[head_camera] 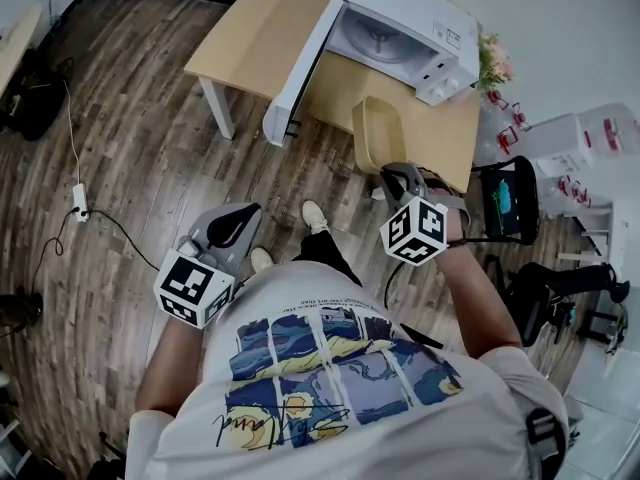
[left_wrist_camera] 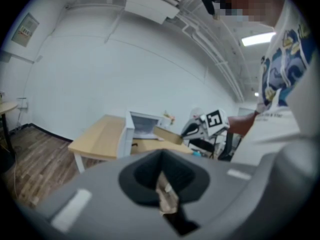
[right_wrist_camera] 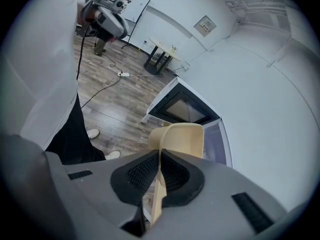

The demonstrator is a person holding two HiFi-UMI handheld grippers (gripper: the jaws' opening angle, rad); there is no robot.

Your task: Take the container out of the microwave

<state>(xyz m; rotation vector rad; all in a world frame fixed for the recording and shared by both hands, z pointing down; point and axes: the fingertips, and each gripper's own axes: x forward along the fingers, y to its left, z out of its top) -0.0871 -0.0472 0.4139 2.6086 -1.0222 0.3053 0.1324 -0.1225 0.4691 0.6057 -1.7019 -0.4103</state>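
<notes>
Hanging low at the person's left side, the left gripper (head_camera: 232, 226) has its jaws pressed together. In the left gripper view (left_wrist_camera: 162, 176) only a thin tan sliver shows at the seam, and I cannot tell what it is. Its marker cube (head_camera: 195, 288) bears black-and-white squares and no words. The person's shirt (head_camera: 340, 368) carries a blue and yellow painted panel with a looping signature under it, too loose to read.

Further right stands a wooden table (head_camera: 250, 38) with a white microwave (head_camera: 400, 28) at its far right corner. The door (head_camera: 295, 68) is swung wide open. The marks on its control panel are too small to read.

The beige container (head_camera: 378, 133) is outside the cavity, in the air over the table's near edge, just in front of the microwave. The right gripper (head_camera: 397, 176) grips it. In the right gripper view the dark pads (right_wrist_camera: 172, 174) of the gripper (right_wrist_camera: 159, 171) are clamped on the container (right_wrist_camera: 182, 136) at its rim.

Pink flowers (head_camera: 492, 63) stand at the microwave's right, and a black chair (head_camera: 505, 203) is on the floor beyond the table's right edge.
</notes>
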